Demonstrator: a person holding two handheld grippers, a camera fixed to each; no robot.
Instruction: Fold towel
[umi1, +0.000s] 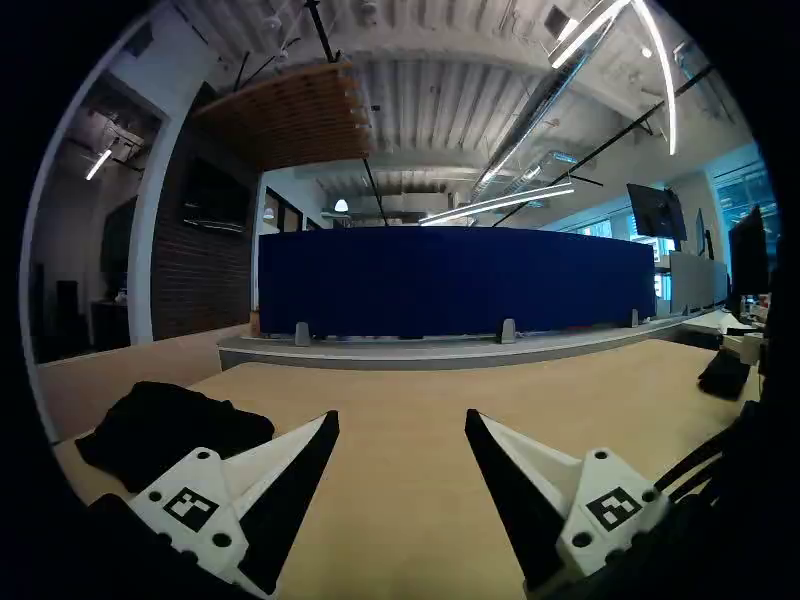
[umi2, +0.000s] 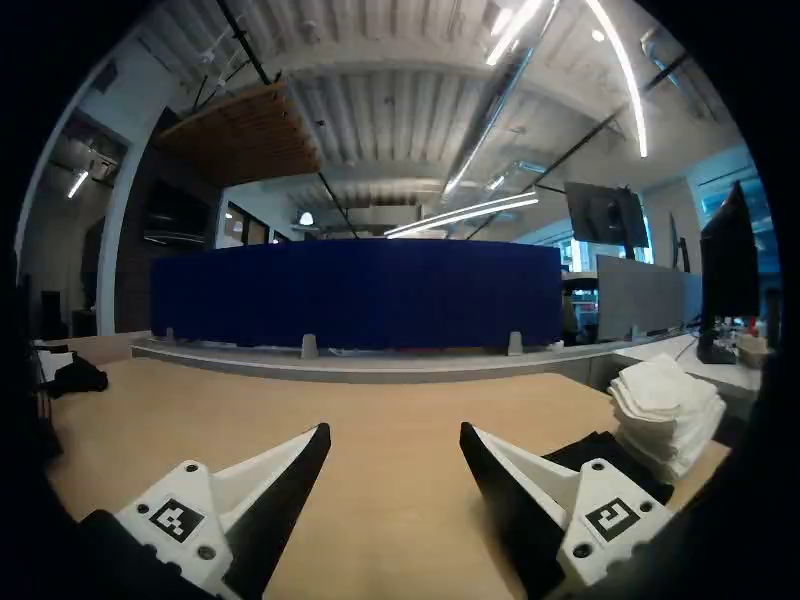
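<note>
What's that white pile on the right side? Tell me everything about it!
The pile looks like a stack of folded white towels, soft and thick, in several layers with slightly uneven edges. It sits upright on the light wooden table, near the table's right edge. A crumpled black cloth lies just in front of it and seems to touch its base. Nothing rests on top of it.

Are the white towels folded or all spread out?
Folded. The white towels sit in a neat stack of layers on the table, beside a black cloth.
</note>
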